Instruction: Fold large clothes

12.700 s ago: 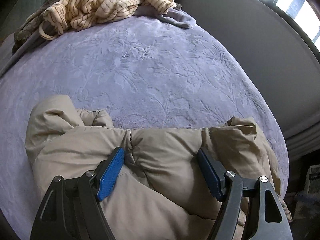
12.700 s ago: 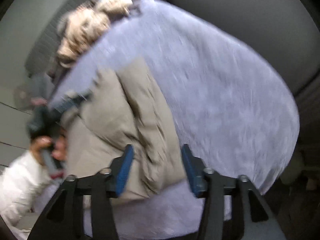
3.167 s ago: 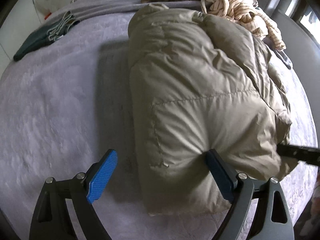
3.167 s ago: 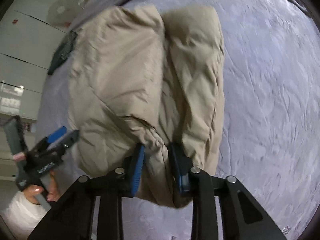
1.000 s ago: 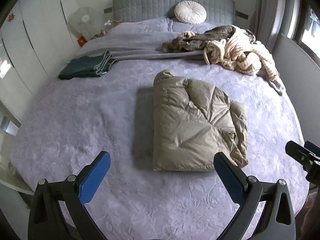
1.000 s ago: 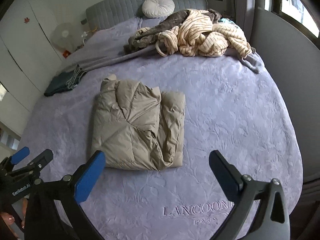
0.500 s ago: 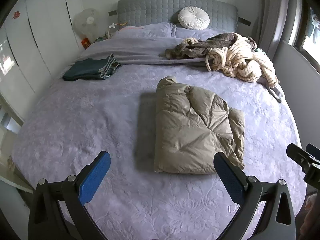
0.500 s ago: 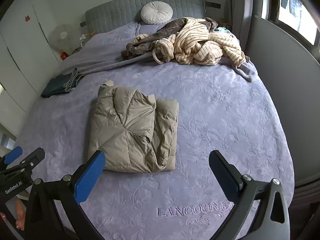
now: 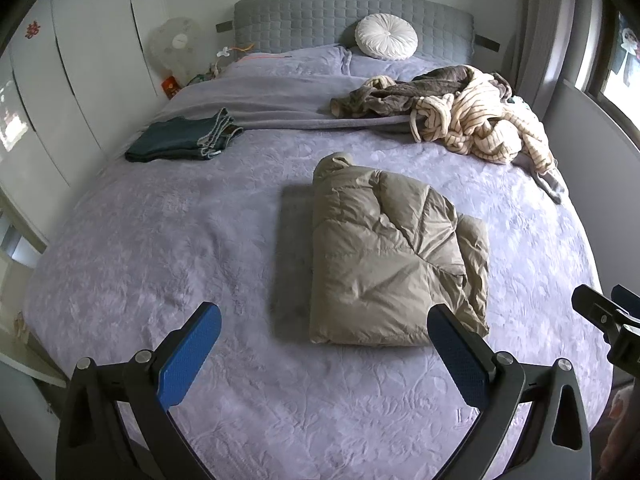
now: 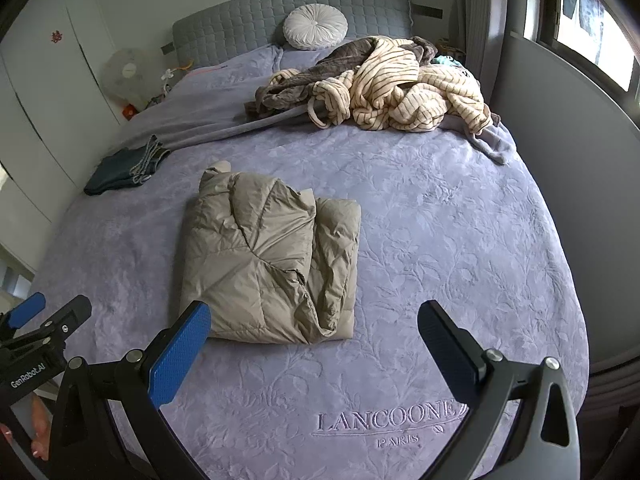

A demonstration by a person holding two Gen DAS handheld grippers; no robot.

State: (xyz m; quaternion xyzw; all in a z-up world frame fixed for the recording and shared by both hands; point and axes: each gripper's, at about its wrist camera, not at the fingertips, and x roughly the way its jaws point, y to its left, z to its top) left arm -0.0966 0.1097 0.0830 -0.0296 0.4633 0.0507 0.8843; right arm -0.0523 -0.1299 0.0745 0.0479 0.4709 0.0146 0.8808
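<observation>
A beige puffer jacket lies folded into a compact rectangle in the middle of the lilac bed; it also shows in the right wrist view. My left gripper is open and empty, held back above the bed's foot, apart from the jacket. My right gripper is open and empty too, just short of the jacket's near edge. Each gripper shows at the edge of the other's view.
A heap of striped cream and brown clothes lies at the far right of the bed. Folded dark jeans lie at the far left. A round white cushion leans on the grey headboard. White wardrobes stand left, a grey panel right.
Both grippers have drawn back and up a little from the jacket, so it looks slightly smaller and farther. The jacket has not moved. Both stay open.
</observation>
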